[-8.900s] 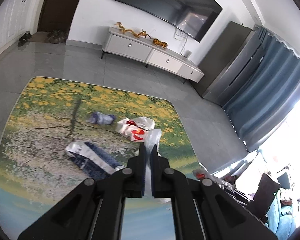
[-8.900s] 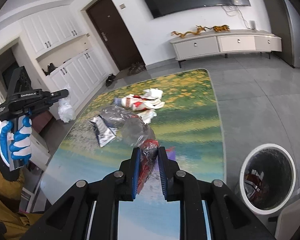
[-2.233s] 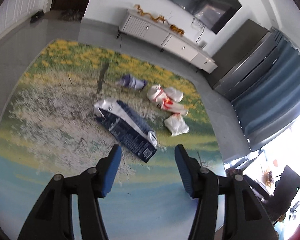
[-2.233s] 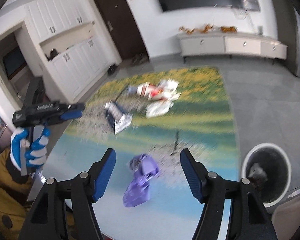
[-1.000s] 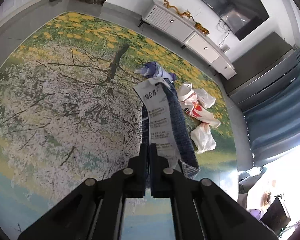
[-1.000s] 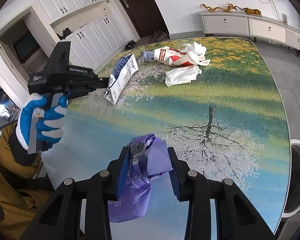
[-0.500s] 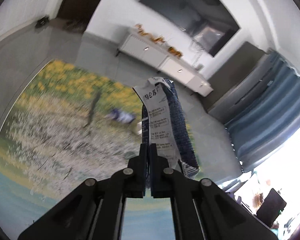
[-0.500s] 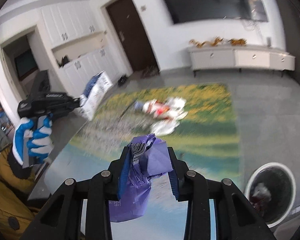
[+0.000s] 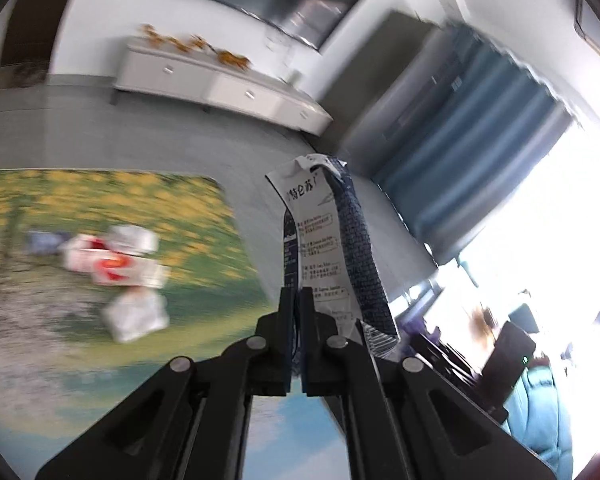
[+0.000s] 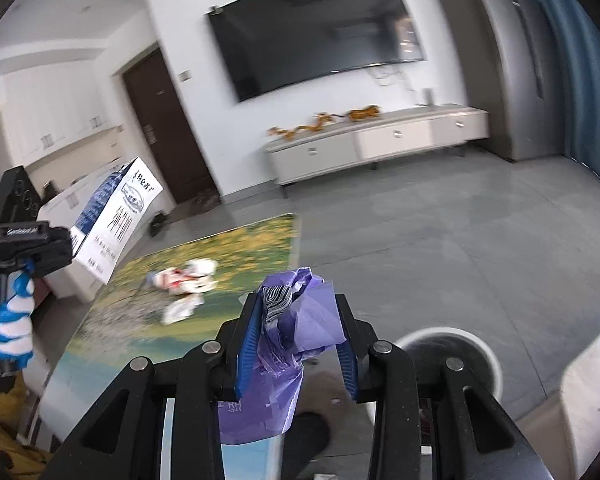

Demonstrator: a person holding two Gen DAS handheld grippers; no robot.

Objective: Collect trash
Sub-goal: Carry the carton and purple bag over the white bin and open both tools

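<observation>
Both grippers have risen: left gripper [image 9: 296, 296] pinches carton [image 9: 332, 240], right gripper [image 10: 298, 320] purple bag [image 10: 296, 344]

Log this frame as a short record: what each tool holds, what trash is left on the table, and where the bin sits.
left tool: shut on blue-and-white carton, lifted off the table
right tool: shut on purple wrapper, held above the table edge
left on table: red-and-white packet, white bag, small bluish item, all blurred
bin: white, round, on the floor below the right tool, partly hidden
</observation>
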